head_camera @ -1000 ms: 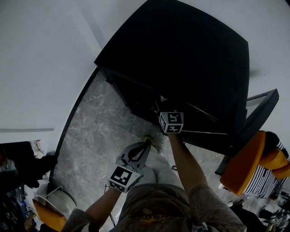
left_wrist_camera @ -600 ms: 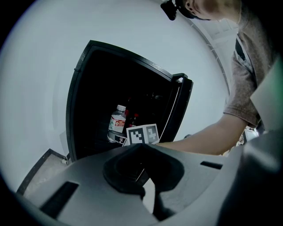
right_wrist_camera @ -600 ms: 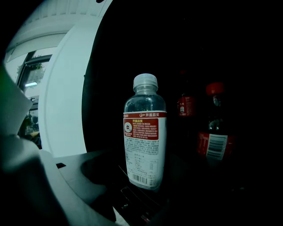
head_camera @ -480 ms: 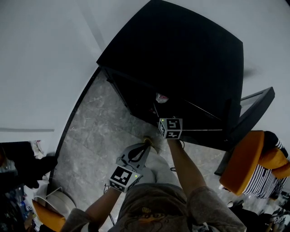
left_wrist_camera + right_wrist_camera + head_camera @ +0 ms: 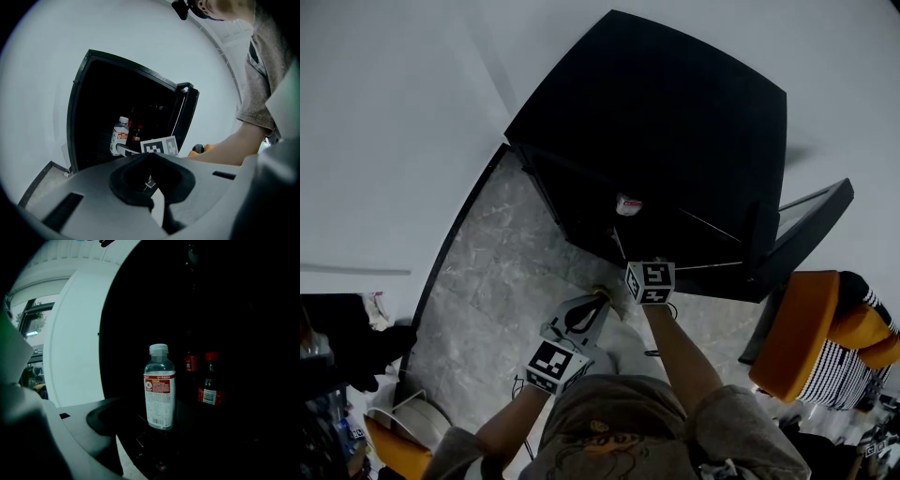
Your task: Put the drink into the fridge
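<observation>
The drink [image 5: 160, 387] stands inside the fridge [image 5: 675, 112], near the front edge of a shelf, so I judge the placing done. What remains is getting clear and shutting the door [image 5: 797, 244].

Your right tongs [image 5: 140, 427] sit wide apart and empty, just short of the bottle, with nothing between them. Draw them straight back along the line they point, keeping them level and off the bottle's base. Any sideways swing risks tipping it into the two red-capped bottles [image 5: 209, 385] to its right and farther in.

Your left tongs [image 5: 598, 298] are drawn narrow with nothing in them, low and near you, well clear of the fridge.

The door hangs open at the right. Push it only once both tongs are outside the opening.

The drink is upright, its long axis vertical, cap up, with the red label facing out toward you.
</observation>
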A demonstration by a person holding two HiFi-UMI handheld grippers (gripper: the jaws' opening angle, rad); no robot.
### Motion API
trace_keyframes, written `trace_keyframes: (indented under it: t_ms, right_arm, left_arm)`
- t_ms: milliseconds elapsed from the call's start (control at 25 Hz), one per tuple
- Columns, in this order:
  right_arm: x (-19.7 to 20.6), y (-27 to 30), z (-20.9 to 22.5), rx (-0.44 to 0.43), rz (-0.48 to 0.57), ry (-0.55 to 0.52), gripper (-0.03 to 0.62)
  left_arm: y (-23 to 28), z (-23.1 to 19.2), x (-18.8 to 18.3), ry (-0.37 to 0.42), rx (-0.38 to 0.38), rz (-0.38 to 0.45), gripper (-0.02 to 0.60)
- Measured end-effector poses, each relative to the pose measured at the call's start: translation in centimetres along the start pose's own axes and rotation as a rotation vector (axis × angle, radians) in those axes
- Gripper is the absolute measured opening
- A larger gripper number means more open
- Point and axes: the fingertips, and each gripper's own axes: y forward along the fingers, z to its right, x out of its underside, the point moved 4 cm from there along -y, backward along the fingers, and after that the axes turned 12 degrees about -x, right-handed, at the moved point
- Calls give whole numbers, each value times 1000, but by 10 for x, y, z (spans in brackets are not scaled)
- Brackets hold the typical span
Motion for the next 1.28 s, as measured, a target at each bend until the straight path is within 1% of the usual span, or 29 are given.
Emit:
trace_keyframes:
  t_ms: [320,360,440,520,560,640,720,840,1000,1160,1280]
  right_arm:
    - [-21,-30,-42,-186,-32,-31,318]
    - [-25,-35,-47,-201,-31,-30,303]
    - [-34,-47,-56,-232,-21,-23,150]
    - [-43,-57,-66,-280,-16,-15,138]
    - [-47,-62,-71,-303,-19,-16,118]
    - [-55,-73,-80,-342,-20,-20,58]
    - [-66,-86,-88,-377,-8,-23,30]
    - [-82,-101,-98,-411,-12,-18,20]
    - [-109,-117,-103,-422,6,9,18]
    - [-133,-141,-116,-465,1,9,18]
    - [-152,-159,-125,-501,29,-1,18]
  left_arm:
    - [-11,4,-17,-1,-7,25,5]
    - [-13,4,-19,-1,-9,27,5]
    - [-17,6,-23,4,-14,30,5]
    - [-20,7,-27,9,-17,32,5]
    - [-21,8,-29,8,-20,33,5]
    - [-25,10,-34,7,-26,40,5]
    - [-29,12,-39,5,-30,50,5]
    - [-36,15,-47,6,-26,61,5]
    - [-43,17,-60,8,-16,78,5]
    - [-49,21,-74,4,-8,103,5]
    - [-53,26,-87,16,12,122,5]
